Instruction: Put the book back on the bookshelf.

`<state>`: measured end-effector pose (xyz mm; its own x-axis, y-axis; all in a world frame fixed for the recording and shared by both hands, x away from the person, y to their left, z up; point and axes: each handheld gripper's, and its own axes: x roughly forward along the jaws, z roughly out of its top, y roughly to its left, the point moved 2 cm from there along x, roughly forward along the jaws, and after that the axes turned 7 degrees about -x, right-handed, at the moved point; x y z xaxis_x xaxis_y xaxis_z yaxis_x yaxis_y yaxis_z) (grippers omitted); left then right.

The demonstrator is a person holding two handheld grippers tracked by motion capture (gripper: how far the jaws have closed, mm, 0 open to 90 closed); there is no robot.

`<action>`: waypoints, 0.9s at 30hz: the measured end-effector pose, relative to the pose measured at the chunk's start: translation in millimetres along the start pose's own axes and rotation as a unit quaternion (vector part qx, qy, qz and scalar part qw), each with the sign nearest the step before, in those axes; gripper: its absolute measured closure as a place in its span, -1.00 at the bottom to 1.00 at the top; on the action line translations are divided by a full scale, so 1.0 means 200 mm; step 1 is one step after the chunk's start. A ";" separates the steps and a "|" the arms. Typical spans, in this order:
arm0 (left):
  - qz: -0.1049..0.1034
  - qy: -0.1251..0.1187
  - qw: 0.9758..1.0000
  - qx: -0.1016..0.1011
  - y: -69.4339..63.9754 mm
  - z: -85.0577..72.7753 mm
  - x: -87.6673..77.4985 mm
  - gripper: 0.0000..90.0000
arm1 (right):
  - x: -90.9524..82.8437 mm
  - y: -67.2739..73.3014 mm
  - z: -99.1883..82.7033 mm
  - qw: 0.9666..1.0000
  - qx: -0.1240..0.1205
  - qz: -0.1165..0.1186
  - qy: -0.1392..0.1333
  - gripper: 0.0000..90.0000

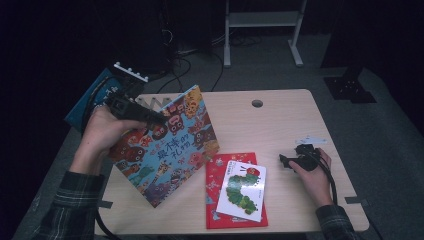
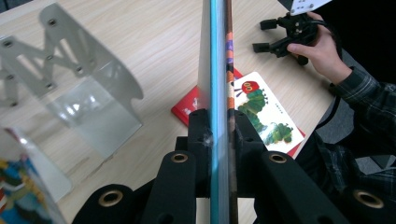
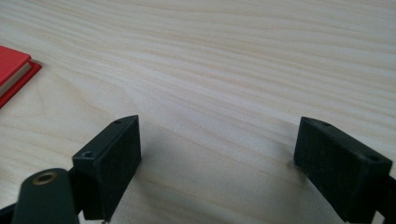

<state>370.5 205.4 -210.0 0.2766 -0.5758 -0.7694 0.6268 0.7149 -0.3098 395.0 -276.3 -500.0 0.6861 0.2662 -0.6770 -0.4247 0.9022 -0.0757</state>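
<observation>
From the high view I see my left gripper (image 1: 150, 117) clamped on the tilted blue picture book with cartoon animals (image 1: 170, 150), lifted above the pale wooden table (image 1: 280, 125), in the left gripper view the book's edge (image 2: 218, 70) pinched between my jaws, clear bookend (image 2: 88, 93) alongside, in the right gripper view my right gripper (image 3: 217, 154) released, jaws wide over bare tabletop.

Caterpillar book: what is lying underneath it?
The caterpillar book lies on top of a red book, whose left side and bottom edge stick out. The rest of the red cover is hidden beneath it.
</observation>
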 end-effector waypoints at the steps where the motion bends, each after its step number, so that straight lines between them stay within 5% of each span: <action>1: 0.003 -0.001 1.000 -0.002 0.01 -0.01 -0.01 0.80 | 0.00 0.00 0.00 1.000 0.000 0.000 0.000 -0.69; 11: 0.019 -0.021 0.999 -0.045 0.12 -0.14 -0.14 0.80 | 0.00 0.00 0.00 1.000 0.001 0.000 0.000 -0.70; 27: 0.050 -0.042 0.992 -0.109 0.30 -0.34 -0.29 0.80 | 0.00 0.00 0.00 1.000 0.003 0.000 0.001 -0.71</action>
<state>342.3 309.0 -222.4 0.3939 -0.5226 -0.7562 0.4240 0.8332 -0.3550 395.9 -276.6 -500.0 0.6848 0.2645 -0.6790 -0.4201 0.9046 -0.0714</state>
